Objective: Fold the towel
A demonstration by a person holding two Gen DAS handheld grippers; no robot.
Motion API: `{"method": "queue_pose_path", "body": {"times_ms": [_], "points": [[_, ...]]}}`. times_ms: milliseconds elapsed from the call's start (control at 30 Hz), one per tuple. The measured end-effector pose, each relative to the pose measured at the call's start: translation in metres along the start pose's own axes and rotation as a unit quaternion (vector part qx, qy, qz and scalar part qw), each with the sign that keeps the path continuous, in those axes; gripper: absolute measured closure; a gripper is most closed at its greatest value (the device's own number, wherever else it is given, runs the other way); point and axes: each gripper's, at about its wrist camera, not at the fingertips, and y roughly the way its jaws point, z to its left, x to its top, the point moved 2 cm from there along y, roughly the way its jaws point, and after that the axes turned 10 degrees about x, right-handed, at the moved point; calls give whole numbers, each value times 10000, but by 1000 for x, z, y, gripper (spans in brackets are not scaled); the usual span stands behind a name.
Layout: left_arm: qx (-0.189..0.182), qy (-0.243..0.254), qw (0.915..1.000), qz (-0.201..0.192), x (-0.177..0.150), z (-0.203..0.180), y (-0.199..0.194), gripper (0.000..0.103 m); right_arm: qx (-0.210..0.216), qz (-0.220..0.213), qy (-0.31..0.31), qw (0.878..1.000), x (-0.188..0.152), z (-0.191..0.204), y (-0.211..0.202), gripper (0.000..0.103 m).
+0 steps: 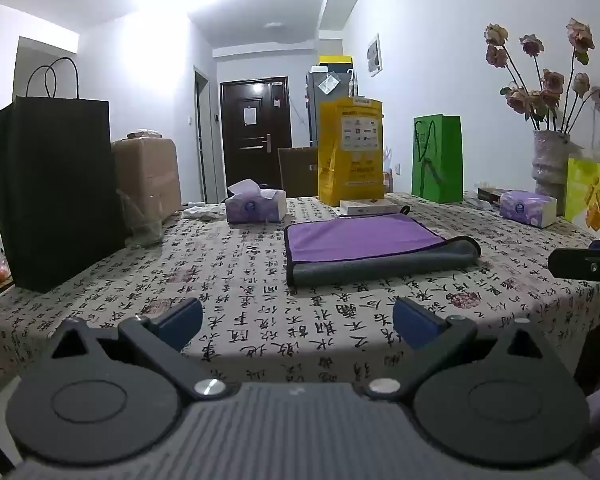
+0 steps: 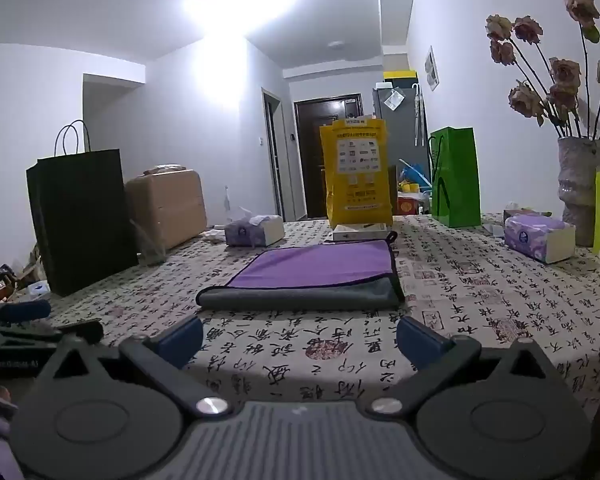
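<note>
Both grippers (image 1: 298,326) (image 2: 300,340) gape; towel (image 2: 312,274) folded.

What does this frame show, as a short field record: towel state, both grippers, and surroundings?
towel: purple and grey towel lies folded flat on the tablecloth, grey underside showing along the near edge
left gripper: left gripper jaws open, empty, short of the towel
right gripper: right gripper jaws open, empty, short of the towel
behind towel: yellow bag, green bag
left side: black bag
</note>
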Motion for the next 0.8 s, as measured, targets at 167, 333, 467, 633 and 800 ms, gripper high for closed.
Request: {"method": "queue_pose_path", "body": {"times_ms": [167, 333, 467, 633, 800], "points": [[26, 4, 10000, -48, 1, 0, 2, 0, 0, 14, 15, 10000, 1, 1, -2, 0], [4, 23, 10000, -79, 7, -2, 1, 0, 14, 44, 21, 10000, 3, 0, -1, 0], [11, -5, 9999, -113, 4, -2, 0, 0, -10, 18, -8, 10000, 2, 0, -1, 0], [11, -23, 9999, -137, 4, 0, -2, 0, -25, 22, -18, 10000, 1, 0, -2, 0], [9, -30, 9999, -156, 3, 2, -3, 0, -31, 28, -5, 10000, 2, 0, -3, 0]]}}
